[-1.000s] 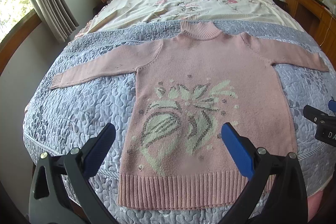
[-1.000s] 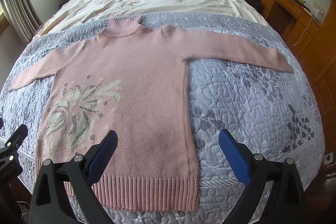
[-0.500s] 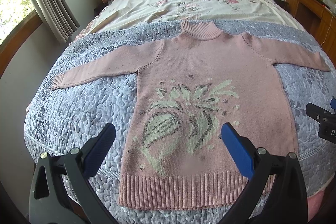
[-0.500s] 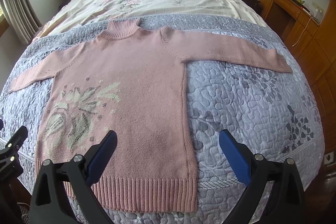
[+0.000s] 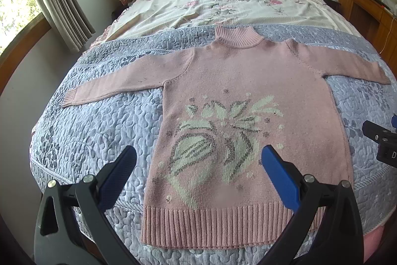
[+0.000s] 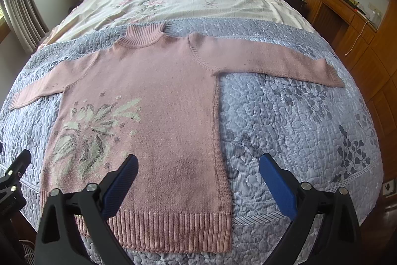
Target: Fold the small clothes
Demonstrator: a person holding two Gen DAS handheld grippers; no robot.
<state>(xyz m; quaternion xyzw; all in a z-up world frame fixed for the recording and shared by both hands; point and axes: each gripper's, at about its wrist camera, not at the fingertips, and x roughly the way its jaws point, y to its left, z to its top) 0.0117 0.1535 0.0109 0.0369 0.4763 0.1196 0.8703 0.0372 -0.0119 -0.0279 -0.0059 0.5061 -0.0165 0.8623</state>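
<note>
**Hovering at the hem: both hand-held grippers wide apart above a flat pink sweater**

Hanging over the foot of the bed, the left hand-held gripper [image 5: 198, 173] has its blue-padded fingers [image 5: 279, 176] spread wide with nothing between them, and it touches nothing. The right hand-held gripper [image 6: 198, 178] is posed the same way, spread and empty, just beside the left one, level with it and pointing up the bed.

The pink knitted sweater [image 5: 245, 116] lies directly ahead of and below both, face up and flat on the grey-blue quilt [image 5: 99, 121]. Its long axis runs away from the grippers, with the ribbed hem [image 5: 218, 225] nearest and the ribbed collar [image 5: 235, 37] farthest. The sleeves stretch out sideways.

The left gripper sits over the middle of the hem, above the leaf pattern. The right gripper straddles the sweater's right side seam [image 6: 217, 140], with one finger over the knit and the other over bare quilt.

So the left sleeve [image 5: 124, 82] looks like the left gripper's reach and the right sleeve [image 6: 268, 61] the right gripper's. Each cuff lies forward and outward, well apart from the fingers. No fold has been made yet.
</note>
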